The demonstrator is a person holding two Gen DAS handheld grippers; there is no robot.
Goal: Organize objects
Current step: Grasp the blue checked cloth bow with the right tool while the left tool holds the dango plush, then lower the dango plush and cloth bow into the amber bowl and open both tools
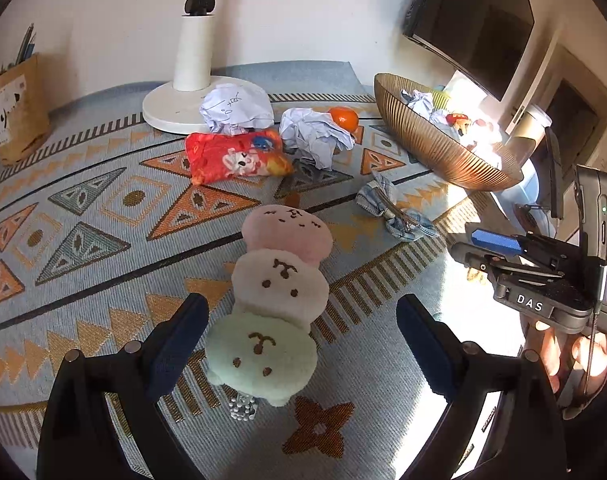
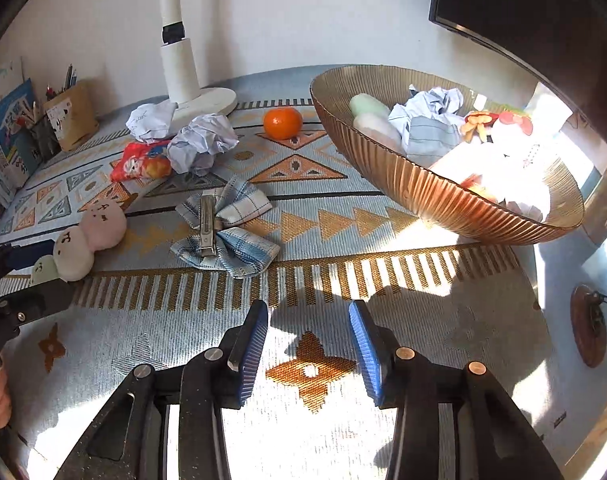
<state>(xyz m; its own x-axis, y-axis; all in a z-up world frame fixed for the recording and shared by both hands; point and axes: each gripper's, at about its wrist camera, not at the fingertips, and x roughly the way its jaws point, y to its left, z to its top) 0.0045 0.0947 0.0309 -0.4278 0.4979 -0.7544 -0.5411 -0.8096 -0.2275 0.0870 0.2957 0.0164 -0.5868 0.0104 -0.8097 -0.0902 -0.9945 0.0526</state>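
A plush toy (image 1: pixel 279 284) made of a pink, a white and a green ball lies on the patterned mat (image 1: pixel 103 240). My left gripper (image 1: pixel 303 304) is open around its green end, and neither pad touches it. The same toy (image 2: pixel 83 240) shows at the left of the right wrist view. My right gripper (image 2: pixel 308 316) is open over bare mat with nothing between its fingers. A ribbed amber bowl (image 2: pixel 423 184) at the right holds crumpled paper and small toys. On the mat lie a plaid bow hair clip (image 2: pixel 227 228), an orange (image 2: pixel 282 122), a red snack packet (image 2: pixel 141 164) and two crumpled paper balls (image 2: pixel 201 142).
A white lamp base (image 1: pixel 175 108) stands at the back by the wall. A brown pen holder (image 1: pixel 15 112) sits at the far left. A dark monitor (image 2: pixel 543 20) hangs over the bowl's far side. A hand shows at the right edge of the left wrist view.
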